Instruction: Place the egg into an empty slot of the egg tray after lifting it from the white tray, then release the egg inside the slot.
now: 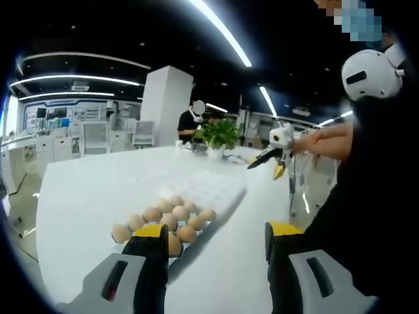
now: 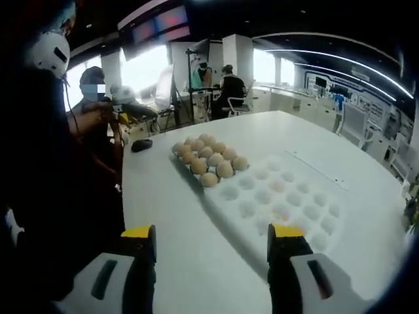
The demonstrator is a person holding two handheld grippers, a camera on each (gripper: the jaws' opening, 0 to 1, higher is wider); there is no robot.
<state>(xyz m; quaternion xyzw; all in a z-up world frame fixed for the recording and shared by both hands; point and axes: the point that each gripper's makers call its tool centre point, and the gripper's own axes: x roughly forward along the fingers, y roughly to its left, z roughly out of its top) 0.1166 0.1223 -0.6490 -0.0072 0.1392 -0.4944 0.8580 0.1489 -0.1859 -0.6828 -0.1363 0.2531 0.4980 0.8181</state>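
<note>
Left tool (image 1: 213, 245) hovering released, grasping nothing. Right tool (image 2: 213, 248) likewise gaping, empty. Eggs (image 2: 211, 159) sitting clustered at one end of egg tray (image 2: 288, 196), lying on white counter (image 2: 196, 261).

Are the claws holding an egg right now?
No. The left claw and the right claw are both open and empty; the eggs sit in the tray.
</note>
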